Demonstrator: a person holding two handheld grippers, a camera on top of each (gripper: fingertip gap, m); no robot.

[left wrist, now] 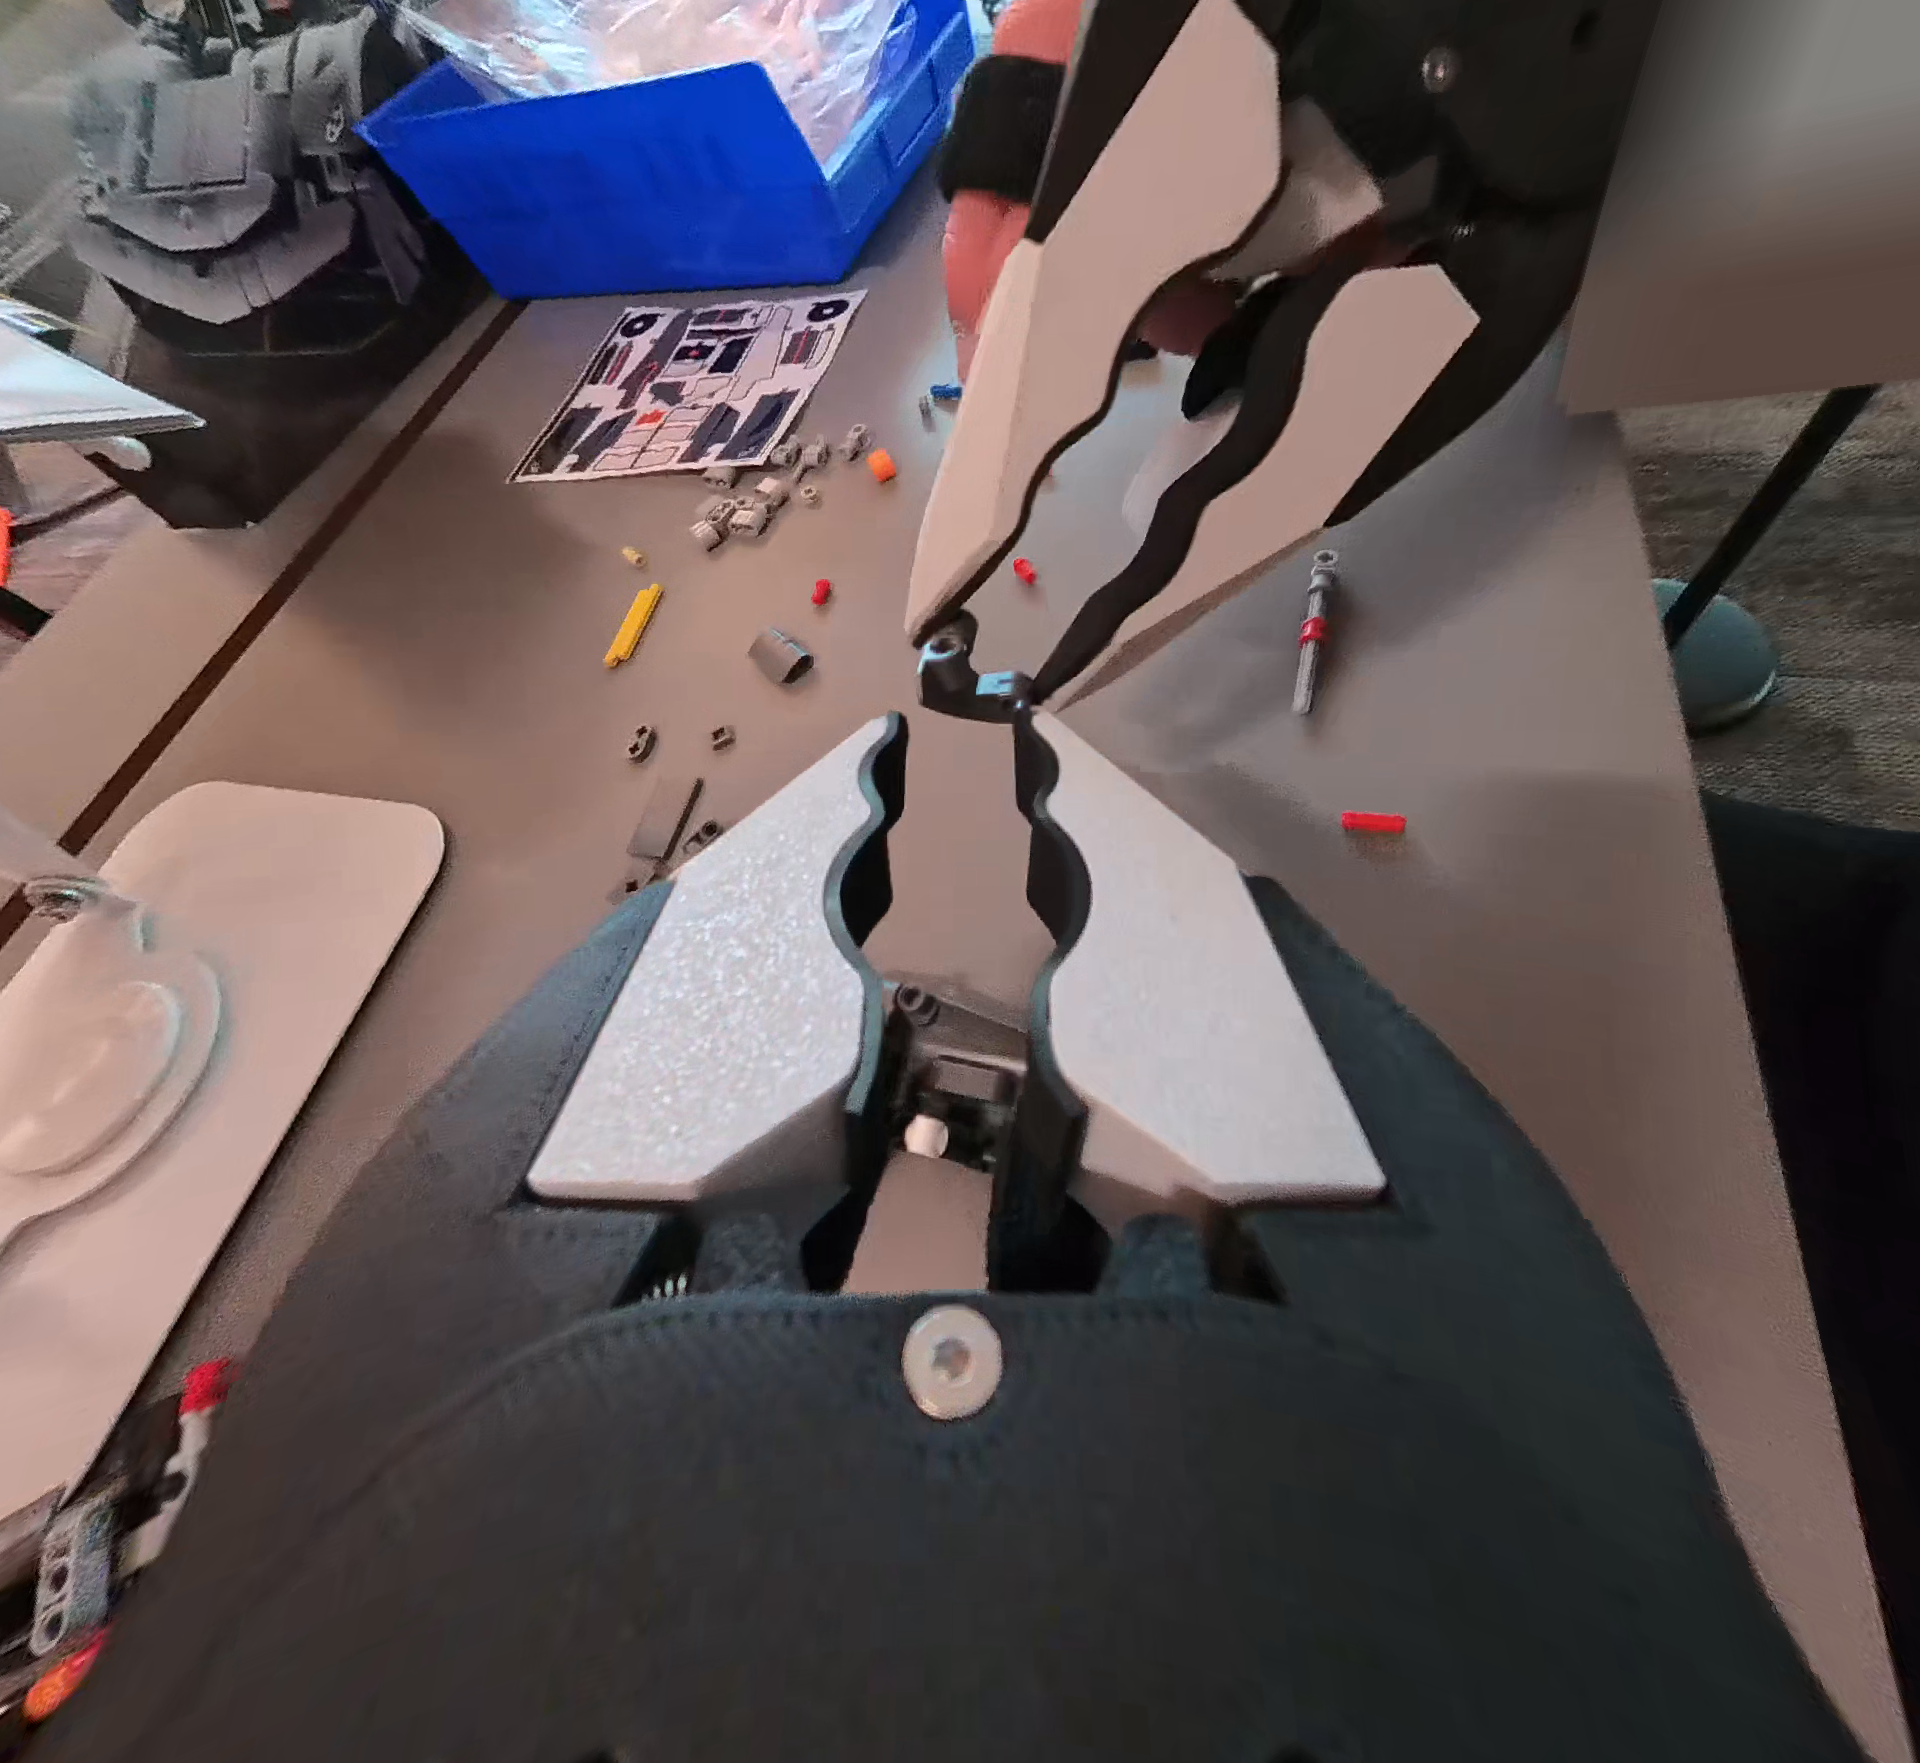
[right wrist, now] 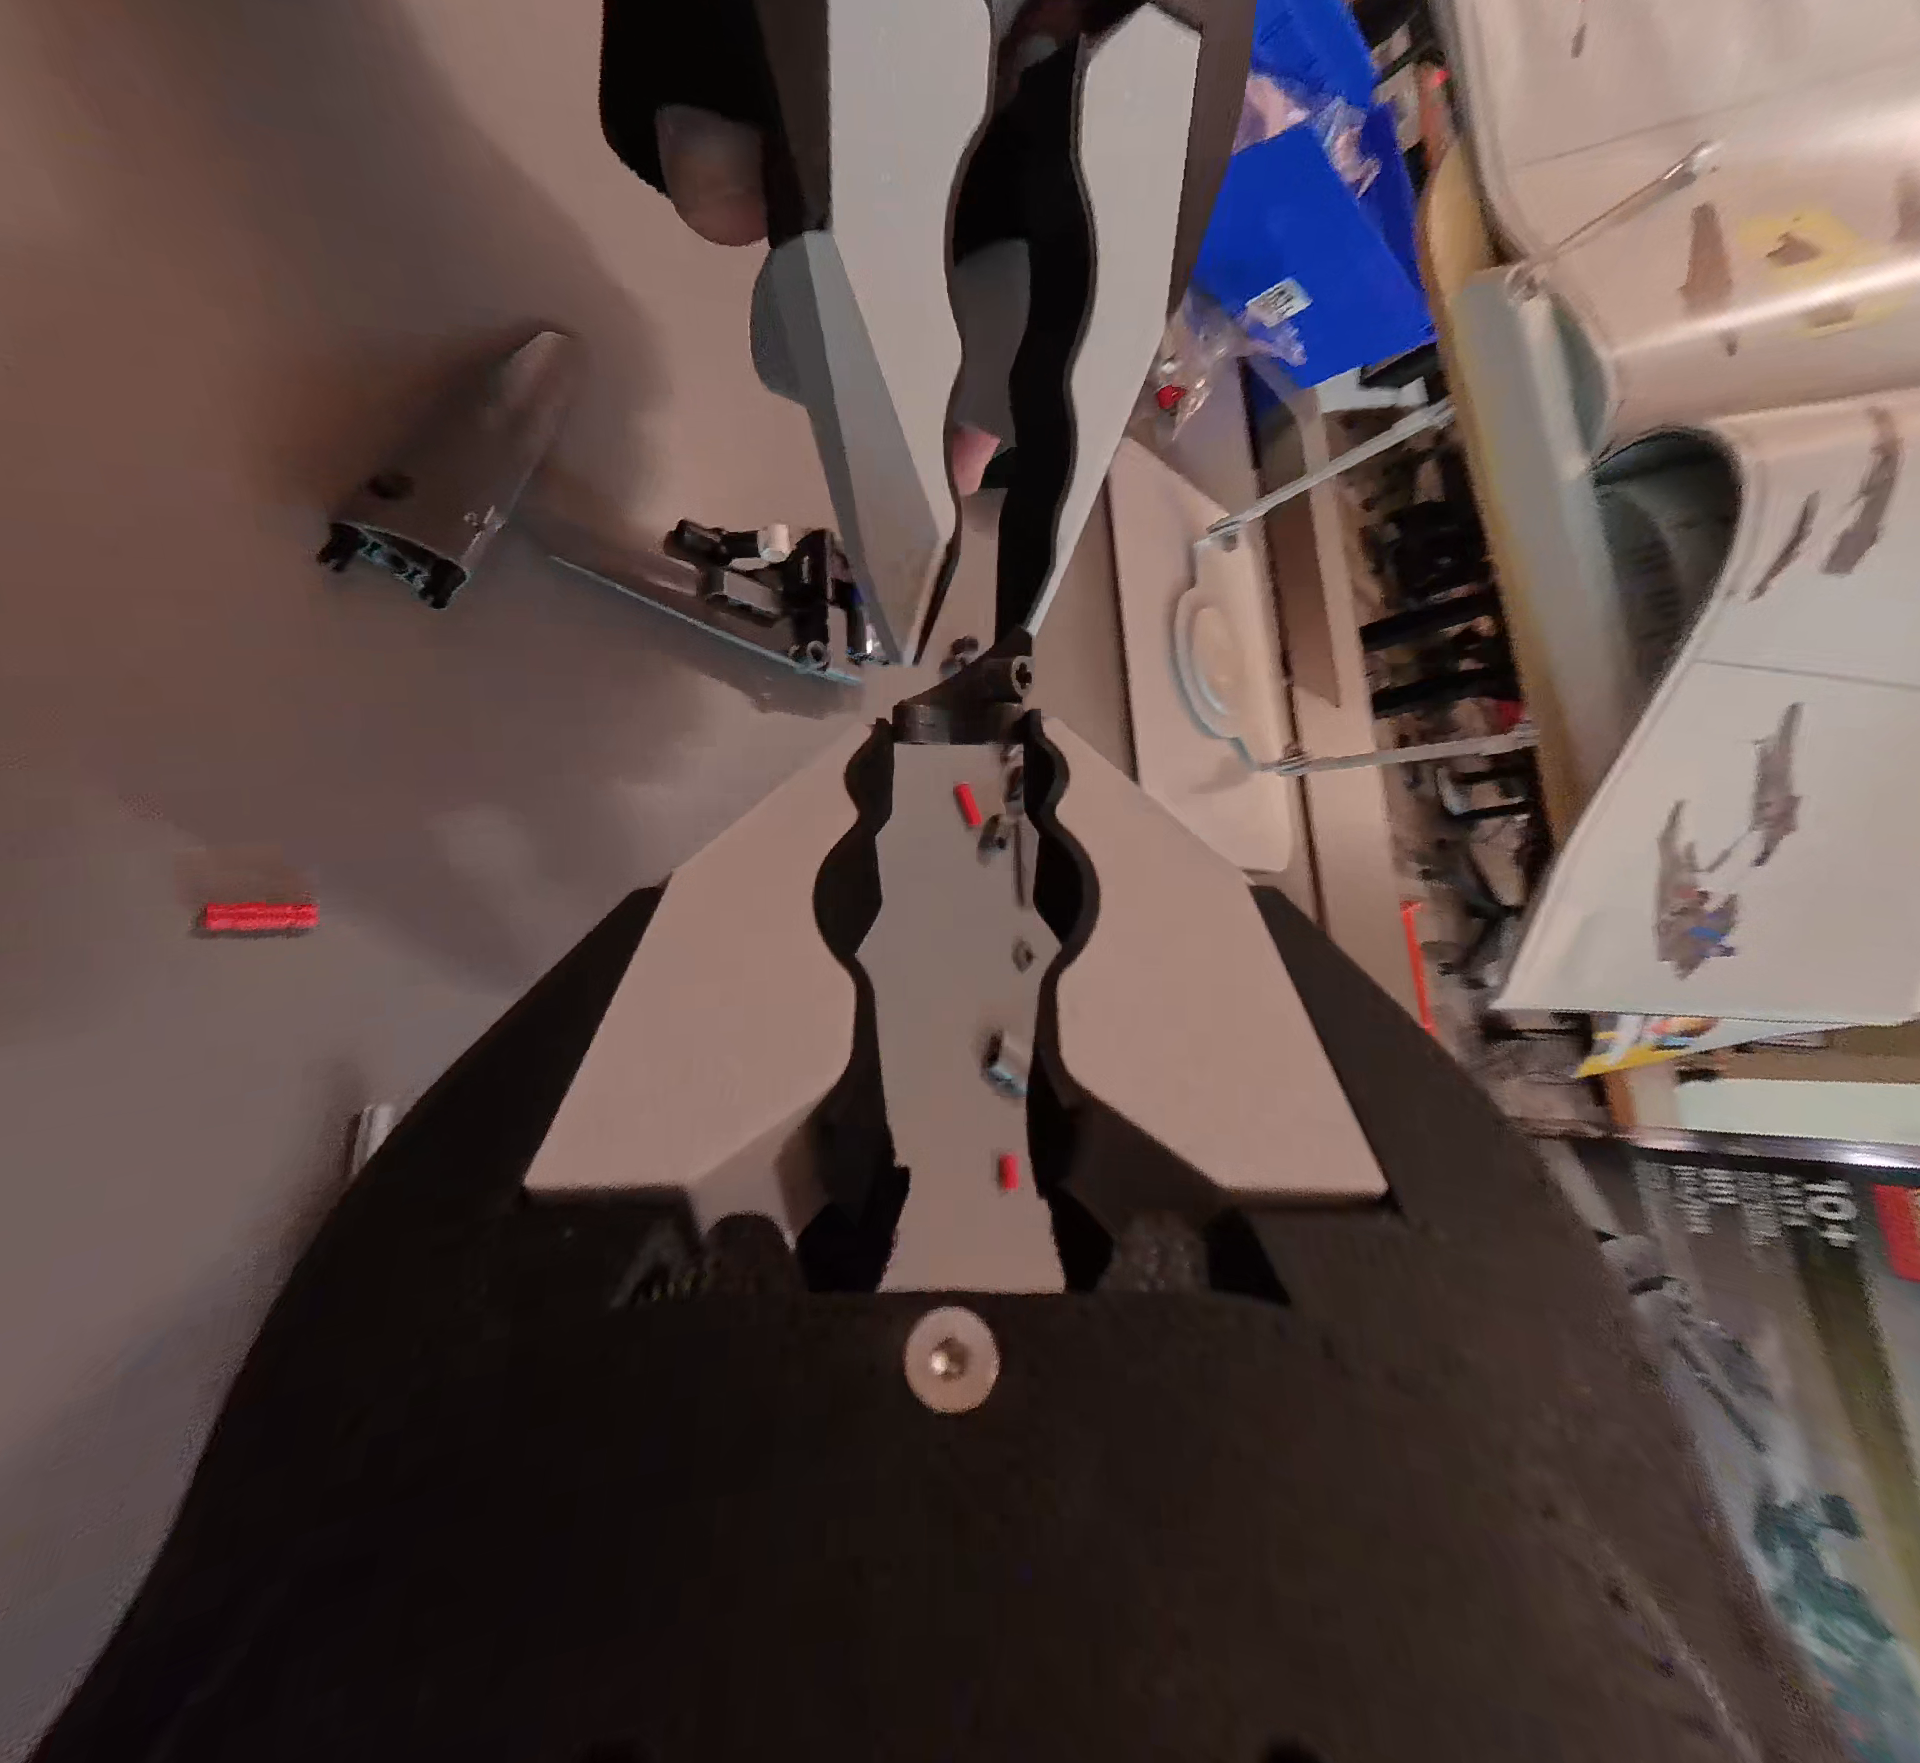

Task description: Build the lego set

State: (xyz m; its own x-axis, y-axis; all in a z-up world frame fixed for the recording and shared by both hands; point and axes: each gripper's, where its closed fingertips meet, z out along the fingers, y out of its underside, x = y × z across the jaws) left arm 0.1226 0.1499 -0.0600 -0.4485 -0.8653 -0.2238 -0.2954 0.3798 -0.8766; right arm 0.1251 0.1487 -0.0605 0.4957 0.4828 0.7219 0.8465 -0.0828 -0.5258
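Note:
My right gripper [right wrist: 956, 731] is shut on a small black angled connector [right wrist: 951, 711], held at its fingertips above the grey table [right wrist: 260, 674]. In the left wrist view it reaches in from the upper right [left wrist: 982, 659] with the connector [left wrist: 951, 674]. My left gripper [left wrist: 961, 726] faces it tip to tip. Its jaws stand a connector's width apart, with the tips right at the connector's near end. A dark partial lego assembly [right wrist: 769, 570] lies on the table under the left gripper. It also shows through the gap between the left gripper's fingers [left wrist: 951, 1059].
Behind the grippers are a blue bin [left wrist: 665, 155] of plastic bags, a sticker sheet [left wrist: 696, 394] and loose grey pieces [left wrist: 758, 498]. A yellow axle [left wrist: 634, 624], a grey axle [left wrist: 1311, 633] and a red pin [left wrist: 1371, 822] lie nearby. A white tray [left wrist: 260, 934] lies left; the table edge is right. Both grippers' tips are close together, under 4 cm apart.

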